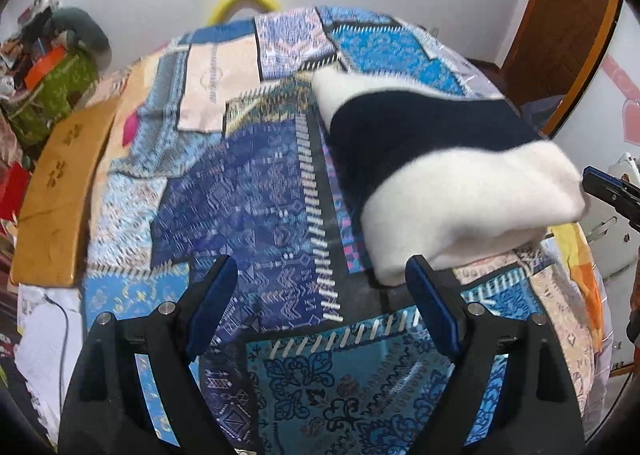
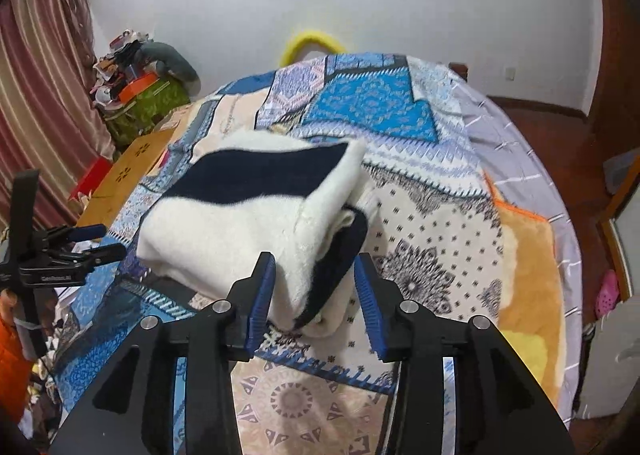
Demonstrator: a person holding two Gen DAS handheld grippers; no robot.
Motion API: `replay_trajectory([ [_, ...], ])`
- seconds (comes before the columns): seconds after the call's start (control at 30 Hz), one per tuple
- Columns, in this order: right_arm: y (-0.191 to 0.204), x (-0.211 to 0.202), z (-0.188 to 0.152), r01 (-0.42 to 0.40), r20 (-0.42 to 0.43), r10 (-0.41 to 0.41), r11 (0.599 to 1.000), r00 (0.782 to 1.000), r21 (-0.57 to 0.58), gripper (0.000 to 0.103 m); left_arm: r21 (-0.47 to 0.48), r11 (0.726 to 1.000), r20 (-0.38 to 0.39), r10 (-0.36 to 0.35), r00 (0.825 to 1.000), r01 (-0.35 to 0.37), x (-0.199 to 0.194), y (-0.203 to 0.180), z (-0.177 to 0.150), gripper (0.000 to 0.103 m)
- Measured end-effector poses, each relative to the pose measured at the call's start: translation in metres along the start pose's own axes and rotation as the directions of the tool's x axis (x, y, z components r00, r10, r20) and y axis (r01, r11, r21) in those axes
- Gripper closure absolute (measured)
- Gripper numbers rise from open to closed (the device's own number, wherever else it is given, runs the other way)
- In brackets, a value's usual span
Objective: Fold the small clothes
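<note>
A folded white and navy fleece garment point(image 1: 440, 171) lies on the patterned bedspread point(image 1: 248, 183). My left gripper point(image 1: 324, 283) is open and empty, with the garment's near white corner just beyond its right finger. In the right wrist view the same garment point(image 2: 248, 215) lies ahead. My right gripper point(image 2: 316, 287) is open, its jaws standing either side of the garment's near folded corner without closing on it. The left gripper also shows at the left edge of the right wrist view point(image 2: 96, 243), and the right gripper's tip at the right edge of the left wrist view point(image 1: 612, 191).
A low wooden table point(image 1: 60, 191) stands at the bed's left side. Behind it is a cluttered green box point(image 1: 52, 91). An orange blanket point(image 2: 528, 275) lies on the bed's right part. A wooden door point(image 1: 560, 27) is at the right.
</note>
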State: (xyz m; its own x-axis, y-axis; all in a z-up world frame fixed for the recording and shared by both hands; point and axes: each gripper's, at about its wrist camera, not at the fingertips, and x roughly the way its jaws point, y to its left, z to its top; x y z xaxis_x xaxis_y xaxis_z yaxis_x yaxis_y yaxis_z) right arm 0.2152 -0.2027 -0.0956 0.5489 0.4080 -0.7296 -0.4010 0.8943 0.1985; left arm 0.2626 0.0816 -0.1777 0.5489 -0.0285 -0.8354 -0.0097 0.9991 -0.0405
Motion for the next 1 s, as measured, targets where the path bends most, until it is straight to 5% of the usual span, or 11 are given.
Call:
replay_trajectory([
  [0.23, -0.005, -0.01, 0.014, 0.014, 0.063, -0.014, 1.0, 0.998, 0.004, 0.048, 0.009, 1.0, 0.078, -0.002, 0.997, 0.001, -0.016, -0.005, 0.027, 0.016],
  [0.47, -0.007, -0.004, 0.025, 0.036, 0.084, -0.036, 0.999, 0.996, -0.002, 0.017, 0.001, 1.0, 0.091, -0.022, 0.996, 0.022, -0.005, -0.012, 0.055, 0.016],
  [0.7, -0.011, 0.032, 0.028, 0.012, 0.01, -0.013, 0.999, 1.0, 0.032, 0.004, -0.045, 0.998, 0.013, -0.049, 0.999, 0.05, 0.036, -0.013, 0.07, 0.016],
  [1.0, -0.03, 0.084, 0.02, -0.1, -0.126, 0.123, 0.979, 0.984, 0.179, 0.004, -0.168, 0.971, -0.05, -0.179, 0.983, 0.168, 0.079, -0.001, 0.075, 0.008],
])
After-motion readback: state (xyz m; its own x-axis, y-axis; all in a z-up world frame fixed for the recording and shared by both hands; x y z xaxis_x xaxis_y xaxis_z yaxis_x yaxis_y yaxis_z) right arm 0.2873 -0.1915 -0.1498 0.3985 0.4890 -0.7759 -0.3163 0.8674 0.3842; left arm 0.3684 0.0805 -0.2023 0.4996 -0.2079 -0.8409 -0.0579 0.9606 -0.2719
